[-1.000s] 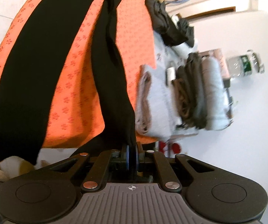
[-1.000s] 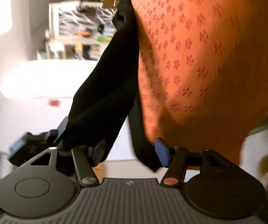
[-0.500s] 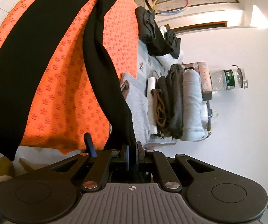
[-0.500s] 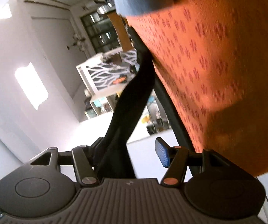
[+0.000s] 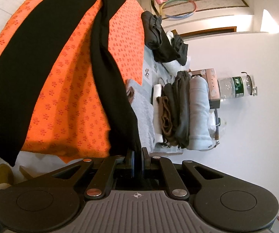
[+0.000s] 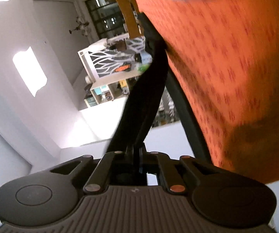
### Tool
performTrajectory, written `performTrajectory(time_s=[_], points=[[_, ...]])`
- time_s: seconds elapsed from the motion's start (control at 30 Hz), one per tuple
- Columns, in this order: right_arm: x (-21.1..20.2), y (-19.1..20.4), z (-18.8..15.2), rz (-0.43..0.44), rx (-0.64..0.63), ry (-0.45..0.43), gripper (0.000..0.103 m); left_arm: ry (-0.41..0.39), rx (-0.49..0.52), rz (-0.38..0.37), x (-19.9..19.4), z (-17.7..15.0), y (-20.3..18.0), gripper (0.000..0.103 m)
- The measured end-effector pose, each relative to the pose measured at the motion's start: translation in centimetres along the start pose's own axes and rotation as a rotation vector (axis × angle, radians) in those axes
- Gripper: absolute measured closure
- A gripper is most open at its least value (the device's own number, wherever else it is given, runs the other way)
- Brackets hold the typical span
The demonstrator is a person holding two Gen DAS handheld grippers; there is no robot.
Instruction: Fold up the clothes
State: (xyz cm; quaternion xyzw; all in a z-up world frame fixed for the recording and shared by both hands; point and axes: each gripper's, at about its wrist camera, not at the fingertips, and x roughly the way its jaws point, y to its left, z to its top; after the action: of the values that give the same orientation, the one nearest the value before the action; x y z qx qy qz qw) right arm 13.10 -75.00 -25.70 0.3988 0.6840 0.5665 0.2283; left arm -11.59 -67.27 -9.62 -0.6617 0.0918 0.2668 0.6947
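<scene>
A long black garment [image 5: 110,73] hangs stretched in front of an orange patterned mat [image 5: 61,89]. My left gripper [image 5: 137,159] is shut on one end of it. A second wide black strip of the garment [image 5: 32,64] lies across the mat to the left. In the right wrist view my right gripper [image 6: 137,155] is shut on the other end of the black garment [image 6: 143,104], which runs up along the edge of the orange mat [image 6: 226,73]. Both views are tilted sideways.
A stack of folded grey, black and brown clothes [image 5: 180,112] stands beside the mat. Loose dark clothes [image 5: 158,38] lie further along. A plastic water bottle [image 5: 236,87] and a box [image 5: 209,77] stand behind the stack. A white shelf unit [image 6: 112,60] shows in the right wrist view.
My right gripper was open with the black cloth between its fingers and has shut on it. The left gripper stayed shut on the garment and drew back, so more of the mat shows.
</scene>
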Motion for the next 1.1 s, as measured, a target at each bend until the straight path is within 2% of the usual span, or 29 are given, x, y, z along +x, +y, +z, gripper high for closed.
performTrajectory(time_s=[0.17,0.3,0.4,0.47,0.57,0.63,0.7,0.77,0.8,0.83,0.9,1.0,1.1], points=[[-2.1,7.4,1.8,-0.084,-0.177,-0.017,0.098,0.037,-0.013,0.004,0.6,-0.8,1.3,0.094],[-2.5,13.7,2.5,-0.229,-0.376,0.003,0.098,0.102,0.004,0.045,1.9,-2.0,2.2,0.095],[-2.8,15.9,2.5,-0.384,-0.481,0.022,0.098,0.130,0.012,0.105,2.4,-2.7,3.2,0.096],[-3.3,15.8,2.6,-0.491,-0.506,0.029,0.098,0.140,0.016,0.151,2.6,-3.1,4.0,0.096],[-4.1,14.4,2.6,-0.652,-0.505,0.021,0.098,0.110,0.046,0.192,1.6,-3.1,3.9,0.095],[-4.3,13.4,2.4,-0.718,-0.496,0.004,0.098,0.081,0.083,0.220,0.5,-2.9,3.6,0.095],[-4.7,12.5,2.1,-0.782,-0.493,-0.023,0.096,0.057,0.119,0.244,-0.5,-2.5,3.3,0.091],[-4.9,12.3,1.7,-0.853,-0.512,-0.052,0.092,0.036,0.163,0.269,-1.7,-1.8,3.1,0.080],[-4.7,12.6,1.3,-0.892,-0.535,-0.067,0.088,0.028,0.188,0.281,-2.2,-1.3,2.9,0.077],[-4.6,12.8,1.0,-0.930,-0.559,-0.082,0.079,0.020,0.213,0.292,-2.7,-0.8,2.8,0.076],[-4.1,13.1,0.1,-0.991,-0.615,-0.094,0.073,0.015,0.256,0.303,-3.7,0.7,2.8,0.073],[-2.9,13.8,-1.6,-1.092,-0.692,-0.107,0.073,0.018,0.334,0.319,-5.3,3.1,2.8,0.064],[-2.0,14.7,-3.7,-1.173,-0.753,-0.133,0.073,0.058,0.466,0.346,-7.1,6.3,2.8,0.056]])
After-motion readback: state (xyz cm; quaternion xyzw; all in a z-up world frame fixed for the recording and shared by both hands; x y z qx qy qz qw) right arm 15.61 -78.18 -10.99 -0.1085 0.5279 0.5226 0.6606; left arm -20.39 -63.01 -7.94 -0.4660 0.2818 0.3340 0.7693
